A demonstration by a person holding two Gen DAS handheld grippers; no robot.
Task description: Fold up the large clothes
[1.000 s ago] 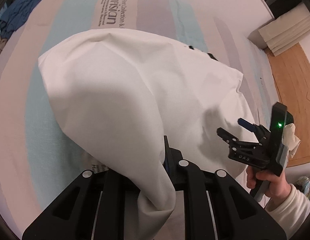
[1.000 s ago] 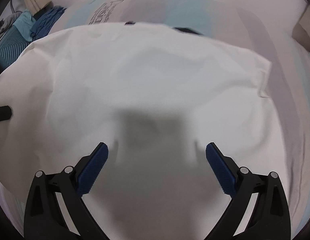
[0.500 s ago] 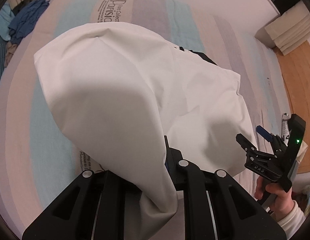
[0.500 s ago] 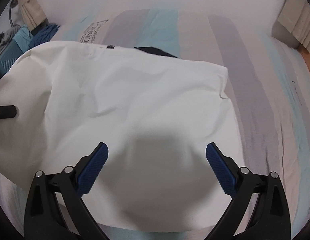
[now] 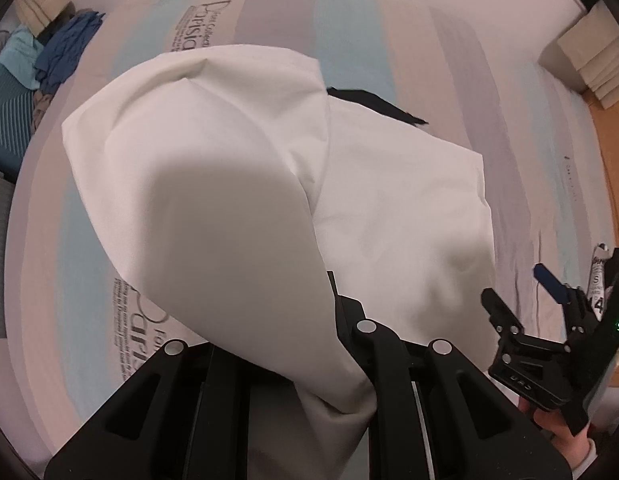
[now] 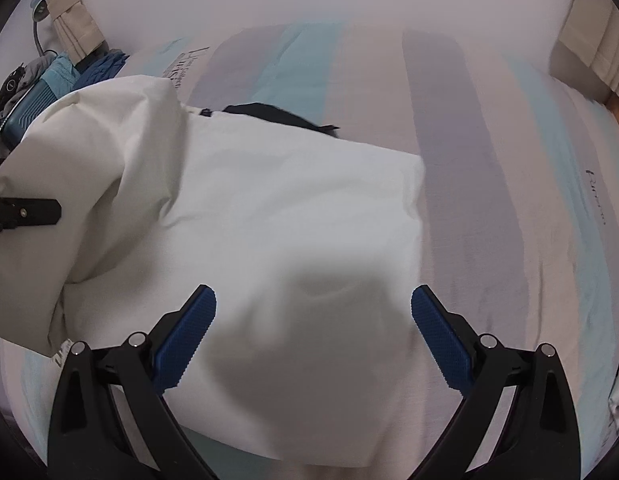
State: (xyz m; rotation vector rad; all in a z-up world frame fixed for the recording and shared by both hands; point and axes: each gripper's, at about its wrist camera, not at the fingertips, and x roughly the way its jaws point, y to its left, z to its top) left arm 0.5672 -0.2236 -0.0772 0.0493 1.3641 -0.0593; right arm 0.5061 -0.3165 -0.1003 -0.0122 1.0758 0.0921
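A large white garment [image 5: 237, 184] lies on the striped bed sheet [image 5: 349, 20]. My left gripper [image 5: 329, 308] is shut on its near edge and holds that side lifted, so the cloth drapes over the fingers and hides them. In the right wrist view the flat part of the white garment [image 6: 293, 208] lies below my right gripper [image 6: 313, 312], which is open and empty above it. The lifted fold [image 6: 89, 184] hangs at the left there. A black piece of fabric [image 6: 277, 116] pokes out from under the garment's far edge. The right gripper also shows in the left wrist view [image 5: 521, 288], low right.
A pile of blue clothes [image 5: 65, 52] and a teal case [image 6: 29, 108] sit at the bed's far left. Curtains [image 6: 73, 28] hang behind them. A white folded stack [image 5: 589, 60] stands at the far right by the wooden floor [image 5: 613, 152].
My right gripper has pulled back and up from the garment, staying open. My left gripper has lifted its held edge higher, folding the left side over; the black fabric has come into view.
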